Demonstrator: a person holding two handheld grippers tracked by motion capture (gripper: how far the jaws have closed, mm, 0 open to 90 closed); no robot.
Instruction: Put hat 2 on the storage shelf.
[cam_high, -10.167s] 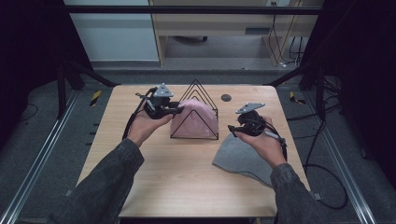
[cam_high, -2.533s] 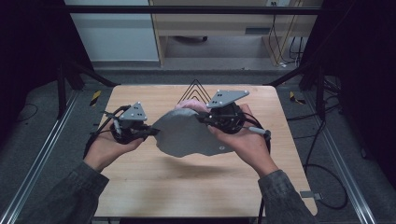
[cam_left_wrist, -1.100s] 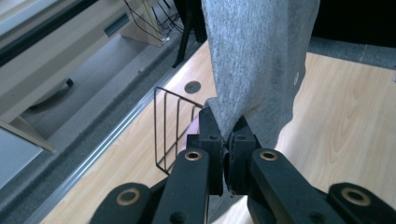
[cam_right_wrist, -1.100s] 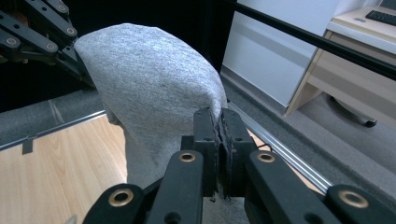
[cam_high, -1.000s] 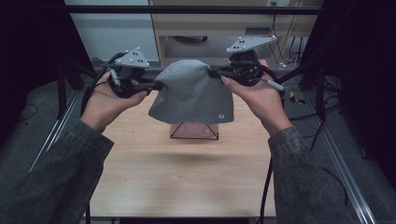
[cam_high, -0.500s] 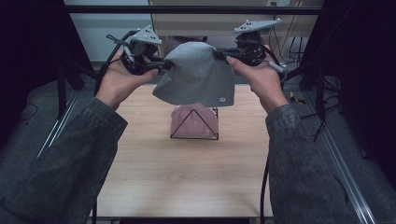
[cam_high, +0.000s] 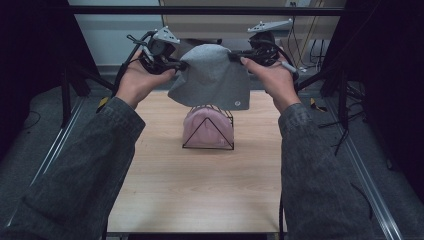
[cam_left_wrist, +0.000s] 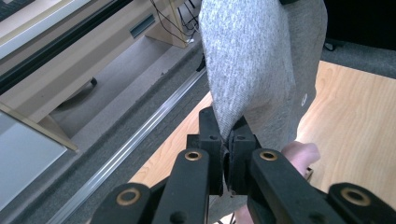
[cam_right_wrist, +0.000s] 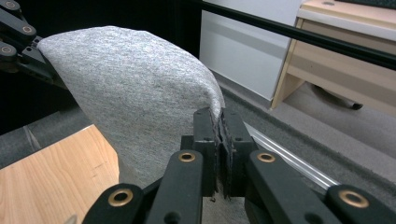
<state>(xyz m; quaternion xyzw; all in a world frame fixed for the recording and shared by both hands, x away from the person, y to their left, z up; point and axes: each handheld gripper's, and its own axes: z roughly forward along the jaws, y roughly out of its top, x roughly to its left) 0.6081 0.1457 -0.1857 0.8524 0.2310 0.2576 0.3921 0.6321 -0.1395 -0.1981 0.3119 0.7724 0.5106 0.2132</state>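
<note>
Grey beanie (cam_high: 212, 75) held up in the air, well above the wire rack (cam_high: 208, 127) and slightly behind it in the high view; nothing touching between its lower hem and the rack's top wires, though the gap looks small from this angle. Left gripper (cam_high: 176, 64) pinches the beanie's left edge, jaws pressed together on a fold of fabric, confirmed in the left gripper view (cam_left_wrist: 227, 140); right gripper (cam_high: 235, 55) pinches the right edge the same way, jaws closed on the knit (cam_right_wrist: 218, 128). Both hands level, cloth stretched between them.

Room around the rack: wooden table (cam_high: 200, 190) bare in front of it, toward the person; bare strips on both sides of the rack out to the table edges; the aluminium frame rails (cam_high: 367, 185) run past the table's sides, apart from the rack. Behind the rack, the table's far edge sits just under the hanging beanie; the black crossbar (cam_high: 200, 10) runs above both grippers.

Rack: black wire, triangular front frame, arched wires behind; a pink beanie (cam_high: 207, 129) sits in it, upright, filling most of the front slot; which slot exactly is hard to tell.

Grey beanie: heathered knit, domed crown up, hanging open side down; small round pale badge (cam_high: 238, 103) near the lower right hem; left hem dips lower and wider than the right; fabric smooth, one soft fold at each pinch.
</note>
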